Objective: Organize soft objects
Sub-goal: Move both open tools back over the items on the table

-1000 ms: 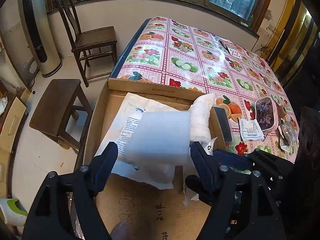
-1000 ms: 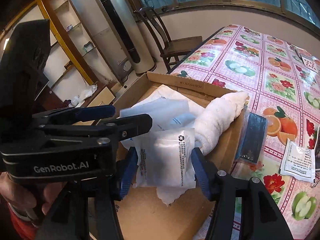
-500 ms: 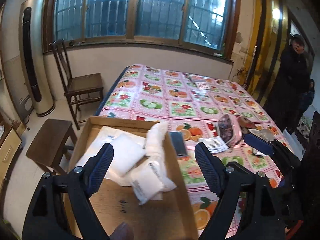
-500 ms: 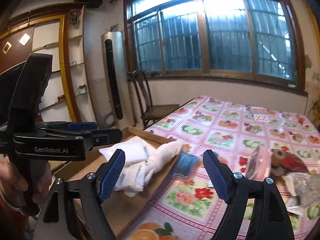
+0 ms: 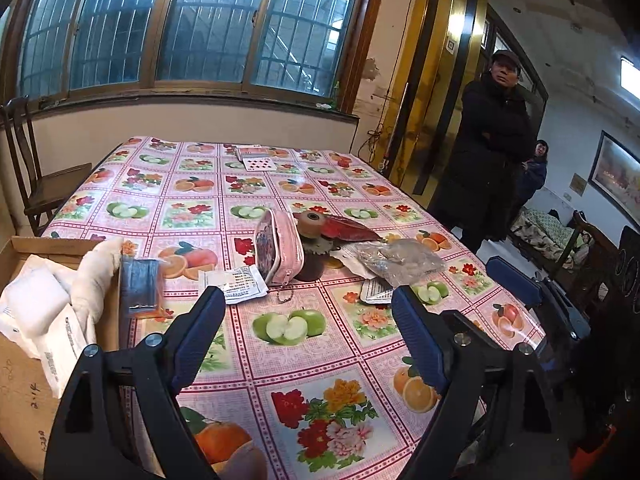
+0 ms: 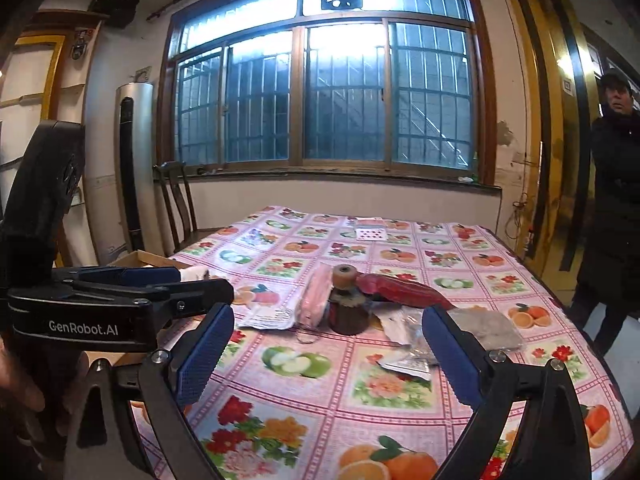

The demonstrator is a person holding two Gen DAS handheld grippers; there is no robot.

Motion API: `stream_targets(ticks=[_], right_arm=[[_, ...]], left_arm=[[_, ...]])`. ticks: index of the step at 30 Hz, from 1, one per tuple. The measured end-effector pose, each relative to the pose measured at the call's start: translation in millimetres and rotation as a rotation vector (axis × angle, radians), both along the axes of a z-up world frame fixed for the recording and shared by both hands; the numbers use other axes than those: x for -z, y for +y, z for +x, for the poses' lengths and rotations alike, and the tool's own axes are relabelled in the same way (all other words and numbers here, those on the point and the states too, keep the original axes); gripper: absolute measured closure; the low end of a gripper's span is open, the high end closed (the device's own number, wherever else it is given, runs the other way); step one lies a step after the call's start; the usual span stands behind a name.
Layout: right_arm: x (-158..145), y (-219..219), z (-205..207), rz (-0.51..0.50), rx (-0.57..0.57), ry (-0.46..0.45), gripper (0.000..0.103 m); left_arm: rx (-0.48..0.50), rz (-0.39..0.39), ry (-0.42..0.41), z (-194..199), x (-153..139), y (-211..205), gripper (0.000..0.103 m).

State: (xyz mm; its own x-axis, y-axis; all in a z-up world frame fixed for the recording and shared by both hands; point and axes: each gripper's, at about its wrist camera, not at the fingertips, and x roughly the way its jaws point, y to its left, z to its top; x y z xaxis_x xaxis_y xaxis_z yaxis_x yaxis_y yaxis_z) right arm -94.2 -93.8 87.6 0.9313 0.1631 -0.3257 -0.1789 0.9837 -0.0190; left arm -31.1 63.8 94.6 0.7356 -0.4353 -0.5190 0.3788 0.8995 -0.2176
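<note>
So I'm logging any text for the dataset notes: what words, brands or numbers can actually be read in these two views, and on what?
"GenRobot.AI": white lettering on the side of the left gripper, seen in the right wrist view.
Handwritten digits on the cardboard box flap: too faint to read reliably.
Print on the white sachet on the tablecloth: too small.
Print on the white packets in the box: too blurred.

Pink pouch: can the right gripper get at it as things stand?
Probably yes. The right gripper is open, and only bare tablecloth lies before the pink pouch; the brown jar crowds its right side.
</note>
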Motion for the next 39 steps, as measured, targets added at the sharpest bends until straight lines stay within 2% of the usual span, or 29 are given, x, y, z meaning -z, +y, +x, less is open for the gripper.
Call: stream_targets(ticks=[5,9,13,16,21,30,36,39], right_arm=[[9,-39,9,0.039,0.073,0.05,0.006],[18,-60,22,0.051,0.112,0.096,0.006],[29,-76,37,0.069,0.126,0.162,0.006],[37,-87,52,0.09,0.133,0.213,0.007],[46,-89,64,0.07,0.14,0.252,0.006],[59,-96,81,0.052,0.138,0.312,0.006],[64,-101,99,-0.002,0.138,0.379,0.006],[61,-107,117,-0.001,0.115,0.442,0.006]], left_arm=[[-0.016,0.053,0.026,10,11,-22,0.017],[-0.058,0.071,0.062,29,20,-20,0.017],[-0.097,0.135,0.112,47,36,-22,0.017],[-0.108,0.14,0.157,59,46,-22,0.017],[-0.139,0.142,0.213,75,59,-24,0.017],[-0.159,0.153,0.258,92,72,-28,0.017],[-0.173,0.197,0.3,108,82,-38,0.017],[-0.187,0.212,0.331,121,85,-43,0.017]])
